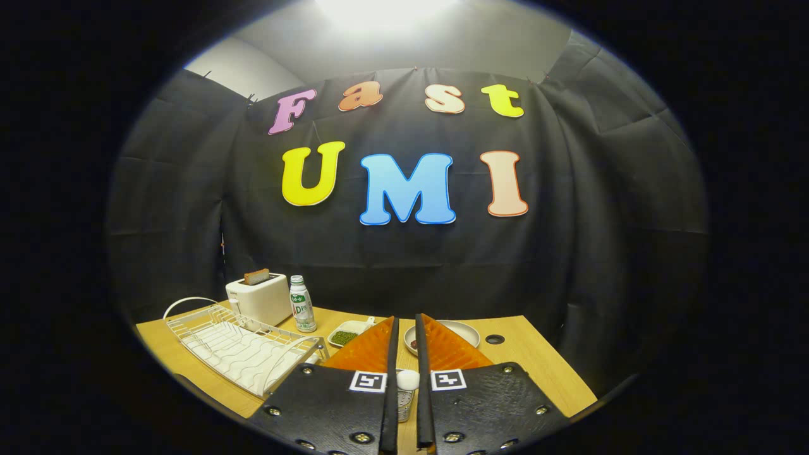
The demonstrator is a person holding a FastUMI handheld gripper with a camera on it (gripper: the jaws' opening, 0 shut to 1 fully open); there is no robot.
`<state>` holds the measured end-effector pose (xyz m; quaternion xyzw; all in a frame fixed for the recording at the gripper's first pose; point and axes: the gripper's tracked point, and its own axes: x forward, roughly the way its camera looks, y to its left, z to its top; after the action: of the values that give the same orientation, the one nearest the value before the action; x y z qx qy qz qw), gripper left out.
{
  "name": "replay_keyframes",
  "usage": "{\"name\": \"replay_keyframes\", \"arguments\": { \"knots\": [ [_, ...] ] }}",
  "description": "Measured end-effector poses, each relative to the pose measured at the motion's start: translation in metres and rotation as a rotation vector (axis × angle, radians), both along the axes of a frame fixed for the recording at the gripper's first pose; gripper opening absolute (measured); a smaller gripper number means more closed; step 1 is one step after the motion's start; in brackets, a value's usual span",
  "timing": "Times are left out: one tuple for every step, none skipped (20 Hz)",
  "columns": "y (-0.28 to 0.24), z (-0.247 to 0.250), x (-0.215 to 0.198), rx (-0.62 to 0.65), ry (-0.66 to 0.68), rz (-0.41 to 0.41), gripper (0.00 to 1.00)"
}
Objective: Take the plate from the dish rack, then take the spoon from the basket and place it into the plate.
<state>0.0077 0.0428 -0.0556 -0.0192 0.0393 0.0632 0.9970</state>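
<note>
My gripper (406, 319) hangs over the near part of the wooden table, its fingers drawn close with a narrow gap. The white rounded end of the spoon (407, 379) fills that gap far back between the fingers, and both seem to press on it. Right under it stands the metal mesh basket (404, 407), mostly hidden by the fingers. The pale round plate (460, 330) lies flat on the table just beyond the right finger, with a small dark bit at its near rim. The white wire dish rack (237, 347) sits to the left, with nothing in it.
A white toaster (259, 298) with a slice of bread stands behind the rack, and a small bottle (302, 304) is beside it. A little white dish (349, 333) with green bits lies ahead of the left finger. A dark hole (495, 339) marks the table right of the plate.
</note>
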Motion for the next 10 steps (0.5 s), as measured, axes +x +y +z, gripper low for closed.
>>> {"name": "replay_keyframes", "arguments": {
  "knots": [
    [-0.001,0.007,-0.006,-0.005,0.002,-0.004,0.11],
    [-0.002,0.014,-0.011,-0.010,0.004,-0.004,0.11],
    [-0.003,0.020,-0.018,-0.008,0.006,-0.008,0.11],
    [-0.003,0.024,-0.024,0.002,0.014,-0.009,0.11],
    [-0.004,0.029,-0.030,0.009,0.017,-0.015,0.11],
    [-0.005,0.032,-0.035,0.009,0.020,-0.022,0.11],
    [-0.006,0.034,-0.041,0.005,0.028,-0.025,0.11],
    [-0.004,0.034,-0.047,0.004,0.037,-0.025,0.11],
    [-0.001,0.033,-0.055,0.003,0.053,-0.020,0.11],
    [0.003,0.026,-0.062,0.002,0.079,-0.007,0.11]
  ]
}}
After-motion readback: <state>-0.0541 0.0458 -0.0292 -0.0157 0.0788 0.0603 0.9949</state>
